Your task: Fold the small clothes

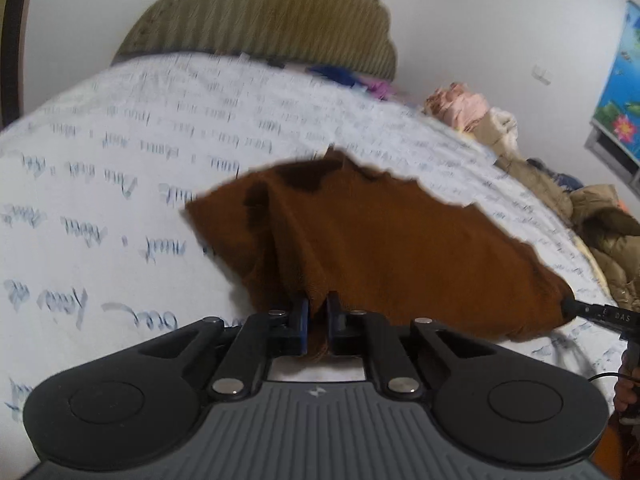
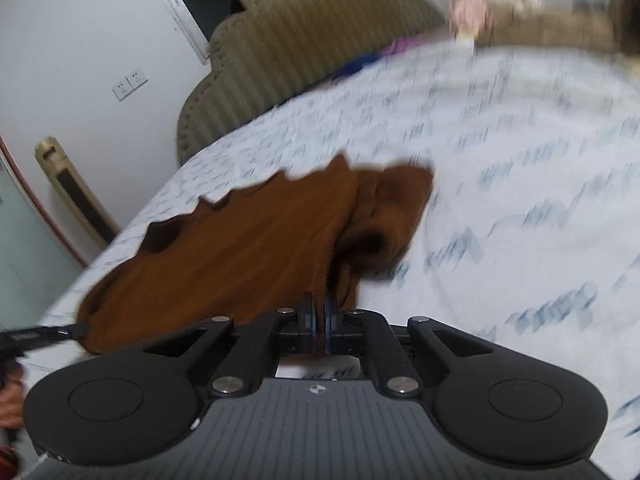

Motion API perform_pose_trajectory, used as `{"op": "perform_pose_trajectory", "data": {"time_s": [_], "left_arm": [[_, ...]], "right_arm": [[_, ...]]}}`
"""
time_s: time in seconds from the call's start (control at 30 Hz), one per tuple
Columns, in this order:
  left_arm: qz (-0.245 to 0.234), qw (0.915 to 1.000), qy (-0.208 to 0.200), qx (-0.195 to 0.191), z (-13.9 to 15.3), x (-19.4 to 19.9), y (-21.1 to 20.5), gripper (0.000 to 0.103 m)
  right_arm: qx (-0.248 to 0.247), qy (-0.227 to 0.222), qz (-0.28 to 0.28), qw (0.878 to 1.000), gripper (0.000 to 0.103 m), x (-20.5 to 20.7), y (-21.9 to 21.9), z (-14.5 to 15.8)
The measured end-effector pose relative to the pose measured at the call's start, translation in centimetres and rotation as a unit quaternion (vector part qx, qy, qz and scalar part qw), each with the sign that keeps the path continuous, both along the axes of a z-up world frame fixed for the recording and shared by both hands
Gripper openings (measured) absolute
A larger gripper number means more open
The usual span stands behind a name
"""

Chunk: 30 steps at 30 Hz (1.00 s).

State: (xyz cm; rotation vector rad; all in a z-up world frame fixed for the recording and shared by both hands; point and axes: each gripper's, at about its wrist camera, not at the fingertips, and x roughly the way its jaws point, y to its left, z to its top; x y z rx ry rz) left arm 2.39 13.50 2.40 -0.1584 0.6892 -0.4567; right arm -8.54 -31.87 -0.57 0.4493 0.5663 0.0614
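ITEM: brown garment, small, knit or fleece-type w/ fuzzy nap; exact type (top? vest?) can't tell.

LOCATION: on the bed sheet, white w/ blue script print. Landmark = padded headboard: garment lies well apart from it, at the opposite, near part of the bed. Near edge is lifted off the sheet, far scalloped edge trails on it.

HELD BY: left gripper, tongs together, clamped on a bunched fold of the garment's near edge. Right gripper, tongs together, likewise pinching brown fabric. Each gripper shows in the other's view as a dark tip at the garment's far corner, so the two grips sit at opposite ends of the edge furthest from the headboard.

HANDLING (judged): light, v. soft, no stiffness; sags and ridges between the grips. Nap looks grippy, low slip risk. Not fragile, though a hard tug may stretch the knit. Will bunch if pinched mid-panel.

WHERE TO HOLD (judged): corners or hem ends, approx. as now, spread apart to keep the edge taut before laying over.

OTHER: pile of clothes, beige/pink, beside the bed, off to one side of the headboard. Frames blurred; fine detail n/a.
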Motion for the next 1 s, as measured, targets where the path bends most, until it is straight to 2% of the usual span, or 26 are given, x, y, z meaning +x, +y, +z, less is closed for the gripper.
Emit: {"op": "perform_pose_trajectory", "data": {"time_s": [0.07, 0.13, 0.17, 0.23, 0.3, 0.4, 0.43, 0.5, 0.57, 0.63, 0.67, 0.7, 0.73, 0.8, 0.9, 1.0], "left_arm": [[-0.012, 0.9994, -0.031, -0.006, 1.5, -1.0, 1.1, 0.007], [-0.029, 0.9981, -0.054, -0.001, 2.5, -2.0, 1.9, 0.007], [-0.039, 0.9970, -0.066, 0.015, 2.8, -2.4, 2.1, 0.007], [-0.058, 0.9935, -0.073, 0.065, 2.3, -3.1, 1.9, 0.005], [-0.079, 0.9898, -0.049, 0.108, 0.6, -3.4, 1.6, 0.005], [-0.080, 0.9842, -0.013, 0.158, -1.7, -3.1, 1.5, 0.005], [-0.069, 0.9842, -0.007, 0.163, -1.9, -2.9, 1.8, 0.005], [-0.028, 0.9889, -0.009, 0.146, -1.2, -2.4, 2.9, 0.005], [-0.001, 0.9946, -0.022, 0.101, 0.6, -2.0, 4.0, 0.005], [0.001, 0.9968, -0.050, 0.063, 2.7, -1.6, 3.7, 0.006], [-0.006, 0.9961, -0.061, 0.063, 3.5, -1.2, 2.8, 0.006], [-0.016, 0.9947, -0.070, 0.073, 4.1, -0.7, 1.4, 0.006], [-0.028, 0.9930, -0.074, 0.088, 4.4, -0.2, -0.3, 0.006], [-0.072, 0.9871, -0.068, 0.126, 4.2, 1.4, -4.0, 0.007], [-0.127, 0.9746, -0.038, 0.181, 1.7, 4.3, -9.3, 0.007], [-0.124, 0.9655, -0.008, 0.229, -1.4, 8.2, -12.6, 0.007]], "right_arm": [[-0.059, -0.020, -0.012, 0.998, 0.009, -0.9, 0.6, 1.8], [-0.097, -0.032, -0.013, 0.995, 0.007, -1.7, 1.2, 3.3], [-0.114, -0.033, -0.013, 0.993, 0.003, -2.0, 1.5, 3.8], [-0.153, -0.023, -0.019, 0.988, 0.003, -2.4, 1.8, 4.1], [-0.174, -0.001, -0.020, 0.985, 0.003, -2.6, 1.6, 3.6], [-0.163, 0.022, -0.028, 0.986, 0.004, -2.5, 0.7, 2.2], [-0.161, 0.020, -0.024, 0.986, 0.006, -2.4, 0.7, 2.2], [-0.161, 0.003, -0.015, 0.987, 0.011, -2.1, 1.4, 2.8], [-0.169, -0.010, 0.007, 0.985, 0.013, -1.0, 2.6, 3.6], [-0.172, -0.019, 0.029, 0.984, 0.022, 0.5, 4.0, 4.3], [-0.167, -0.020, 0.043, 0.985, 0.027, 1.4, 4.6, 4.3], [-0.160, -0.018, 0.054, 0.985, 0.036, 2.6, 5.2, 4.3], [-0.155, -0.016, 0.063, 0.986, 0.041, 3.7, 5.9, 4.1], [-0.145, -0.014, 0.080, 0.986, 0.042, 5.8, 7.2, 3.6], [-0.118, -0.006, 0.090, 0.989, 0.054, 8.2, 8.7, 2.2], [-0.113, 0.019, 0.084, 0.990, 0.056, 9.4, 9.6, 0.1]]}}
